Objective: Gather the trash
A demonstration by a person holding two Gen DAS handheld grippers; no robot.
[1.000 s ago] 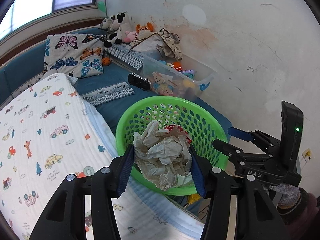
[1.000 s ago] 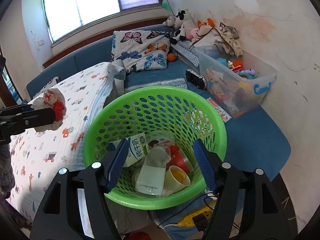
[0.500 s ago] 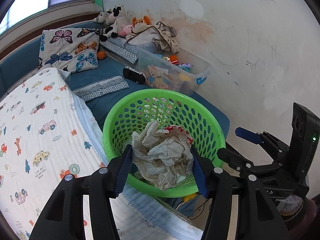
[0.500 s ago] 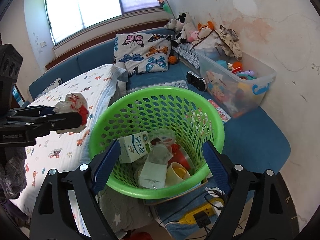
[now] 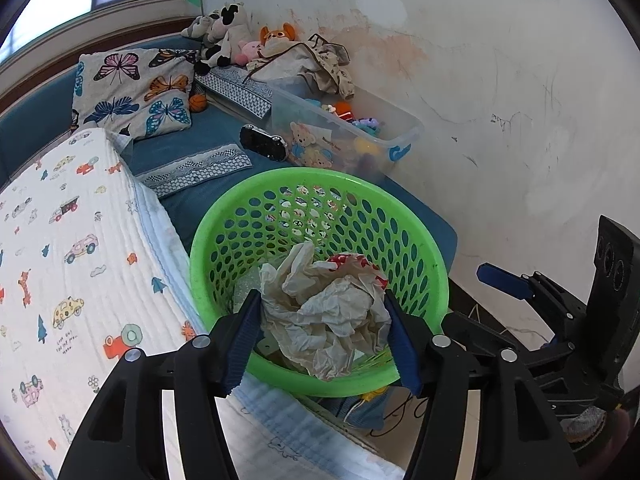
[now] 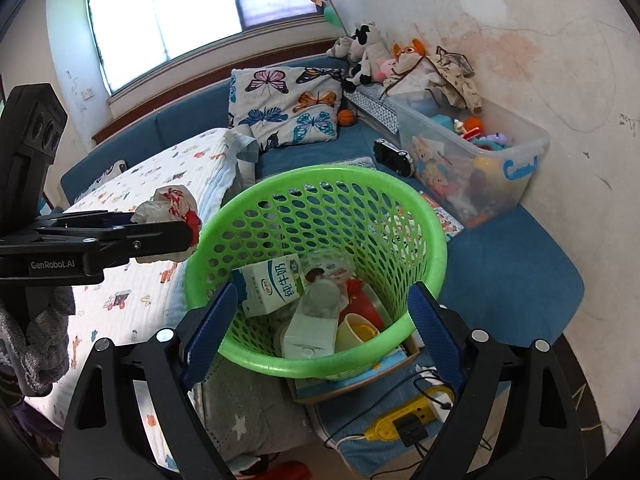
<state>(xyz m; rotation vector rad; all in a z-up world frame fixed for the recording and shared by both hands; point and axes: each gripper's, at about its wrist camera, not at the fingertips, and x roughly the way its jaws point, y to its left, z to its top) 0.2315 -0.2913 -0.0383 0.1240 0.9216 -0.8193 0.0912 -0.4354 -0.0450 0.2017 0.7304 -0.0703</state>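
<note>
Both grippers differ from a second ago: left gripper [image 5: 324,332], opening, now holds the paper wad [image 5: 326,320] nearer the basket [image 5: 432,280]; right gripper [image 6: 320,320] gapes wider, empty.

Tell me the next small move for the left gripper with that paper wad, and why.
Probably carry it a little further over the green basket, then let go. The left gripper has the crumpled paper wad between its pads, jaws opening. In the right wrist view the wad hangs just outside the rim, over the bedspread, so releasing now may miss.
</note>
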